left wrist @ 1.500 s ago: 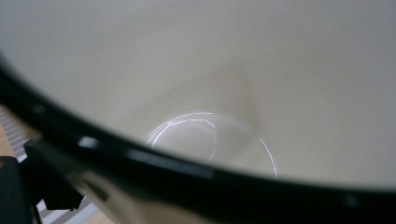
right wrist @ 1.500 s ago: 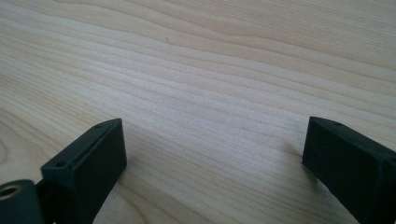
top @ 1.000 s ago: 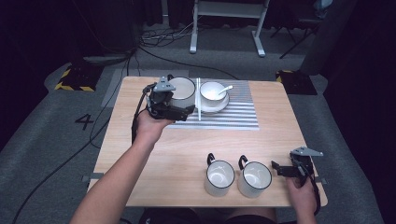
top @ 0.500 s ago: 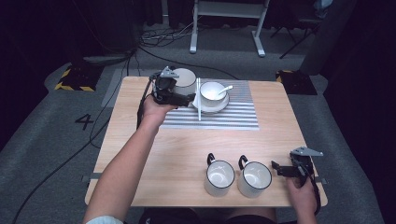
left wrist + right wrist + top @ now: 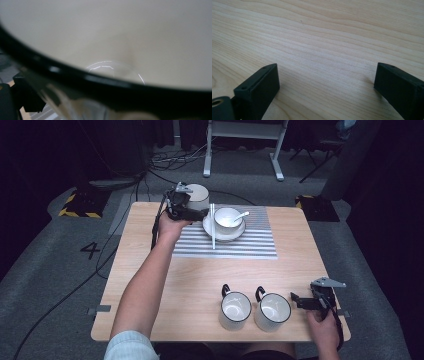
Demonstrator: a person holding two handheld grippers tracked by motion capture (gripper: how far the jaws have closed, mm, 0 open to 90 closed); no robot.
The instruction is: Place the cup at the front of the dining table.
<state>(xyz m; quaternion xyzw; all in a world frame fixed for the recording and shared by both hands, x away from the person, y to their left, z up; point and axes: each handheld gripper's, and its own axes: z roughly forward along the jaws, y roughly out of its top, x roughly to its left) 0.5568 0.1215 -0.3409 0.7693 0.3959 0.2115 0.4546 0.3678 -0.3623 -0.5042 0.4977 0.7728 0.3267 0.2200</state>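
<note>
Gripping the cream cup (image 5: 199, 196), left tongs (image 5: 192, 211) clamp its rim.

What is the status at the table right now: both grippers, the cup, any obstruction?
Left gripper shut on the white cup, far left of the striped mat. Right gripper open, resting on the table. Chopsticks and plate beside the cup.
</note>
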